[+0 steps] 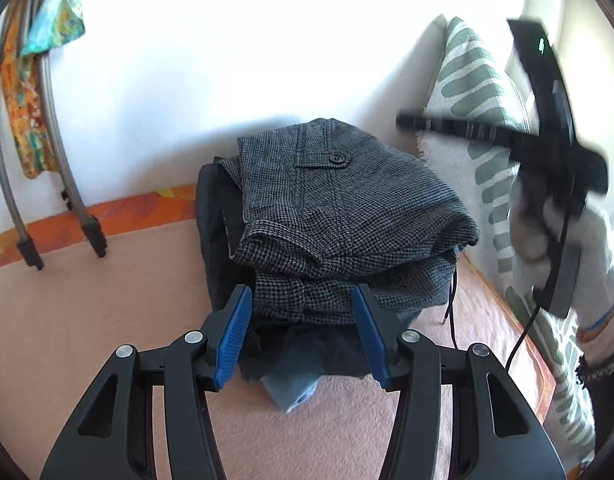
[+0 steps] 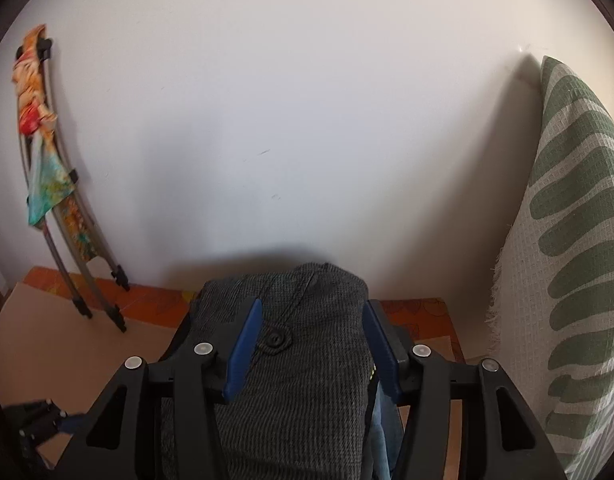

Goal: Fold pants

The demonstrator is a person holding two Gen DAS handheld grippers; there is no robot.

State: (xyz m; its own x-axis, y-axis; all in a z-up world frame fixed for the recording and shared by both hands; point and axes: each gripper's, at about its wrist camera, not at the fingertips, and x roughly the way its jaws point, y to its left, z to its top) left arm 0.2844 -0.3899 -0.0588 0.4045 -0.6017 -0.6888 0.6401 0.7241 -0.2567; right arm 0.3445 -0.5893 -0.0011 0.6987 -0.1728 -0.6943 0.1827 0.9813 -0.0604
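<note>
The peach blanket (image 1: pixel 87 320) covering the bed is carrying everything, with its orange patterned border (image 1: pixel 119 212) running along the far edge by the white wall (image 1: pixel 227 60). A green-and-white cushion (image 1: pixel 467 92) is leaning at the right edge, and a folded drying rack (image 1: pixel 47 140) with bright cloths is resting against the wall at the far left. Toward the far edge, nearer the right side, the grey checked pants (image 1: pixel 347 208) are lying folded, button pocket up, on top of a stack of darker and denim garments (image 1: pixel 291 384). The left gripper (image 1: pixel 303 328) is hovering at the near side of the stack with its jaws standing part open and nothing pressed between them. The right gripper (image 2: pixel 311 344) is hanging just over the top of the pants, jaws likewise part open; whether its pads are touching the cloth I cannot tell. The stack is looking lumpy and uneven, so a push or pinch from either gripper is likely to slide the top layers and undo the fold. A deep bite could also catch the denim beneath. A black cable (image 1: pixel 451 304) is dangling beside the pile and could snag.
</note>
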